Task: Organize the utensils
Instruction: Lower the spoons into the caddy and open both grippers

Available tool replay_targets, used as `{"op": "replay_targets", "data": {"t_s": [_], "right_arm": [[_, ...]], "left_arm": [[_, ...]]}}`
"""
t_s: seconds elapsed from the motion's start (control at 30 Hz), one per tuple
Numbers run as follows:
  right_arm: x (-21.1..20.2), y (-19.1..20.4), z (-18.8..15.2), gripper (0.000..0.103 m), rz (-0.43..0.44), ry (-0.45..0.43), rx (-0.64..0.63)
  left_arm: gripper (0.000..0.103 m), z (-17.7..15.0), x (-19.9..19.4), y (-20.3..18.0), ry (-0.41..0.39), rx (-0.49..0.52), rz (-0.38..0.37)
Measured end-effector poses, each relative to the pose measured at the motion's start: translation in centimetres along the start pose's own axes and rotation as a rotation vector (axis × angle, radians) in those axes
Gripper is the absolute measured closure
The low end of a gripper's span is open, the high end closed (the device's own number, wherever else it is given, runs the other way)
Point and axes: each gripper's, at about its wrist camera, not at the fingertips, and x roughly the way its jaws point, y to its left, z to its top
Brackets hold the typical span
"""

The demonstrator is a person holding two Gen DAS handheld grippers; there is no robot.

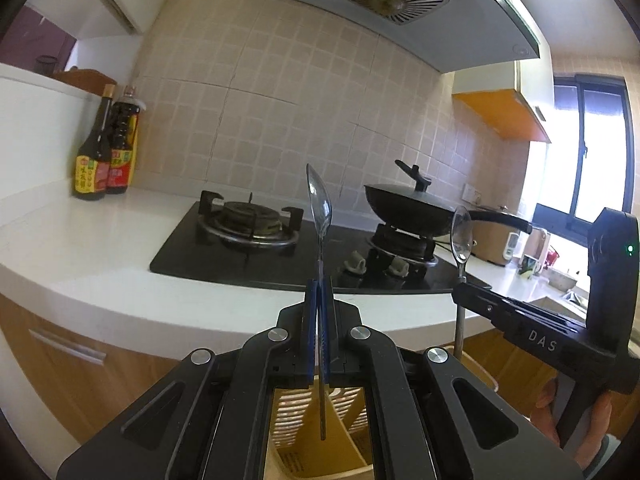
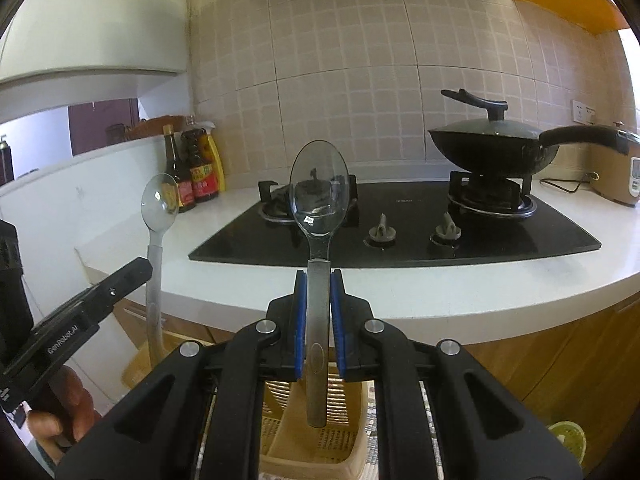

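My left gripper (image 1: 319,294) is shut on the thin handle of a spoon (image 1: 319,200), which I see edge-on with its bowl pointing up. In the right wrist view that gripper (image 2: 145,267) comes in from the left with the same spoon (image 2: 159,200) upright. My right gripper (image 2: 319,280) is shut on the flat grey handle of a second spoon (image 2: 319,188), glossy bowl up and facing the camera. From the left wrist view it (image 1: 460,291) stands at the right with its spoon (image 1: 461,234). A beige slotted utensil holder (image 2: 320,432) sits below both handles (image 1: 316,412).
The white counter (image 2: 460,292) carries a black gas hob (image 2: 400,236) straight ahead, with a lidded black wok (image 2: 492,148) on its right burner. Sauce bottles (image 1: 106,148) stand at the back left. A rice cooker (image 2: 624,176) stands far right. Wooden cabinet fronts (image 1: 80,360) lie under the counter edge.
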Motion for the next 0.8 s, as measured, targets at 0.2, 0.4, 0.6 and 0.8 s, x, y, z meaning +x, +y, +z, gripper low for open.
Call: {"op": "replay_targets", "data": {"t_s": [0.2,0.4,0.6,0.8], "right_arm": [[-0.7,0.0,-1.3,0.092,0.005,0.016,0.003],[-3.0,-0.7,-2.0,0.082,0.02,0.052,0.032],[-6.0,-0.5,-3.0,0.082,0.02,0.082,0.044],[-9.4,-0.1,-3.8,0.082,0.012,0.096,0.051]], "left_arm": [[0.091,-0.7,-0.6,0.8,0.03,-0.021,-0.026],[0.069,-0.6,-3.0,1.6,0.041,-0.06,-0.037],[0.062,-0.2,-6.4,1.4,0.059,-0.062,-0.062],[0.054,-0.3,-10.1,0.5,0.074,-0.023,-0.068]]}}
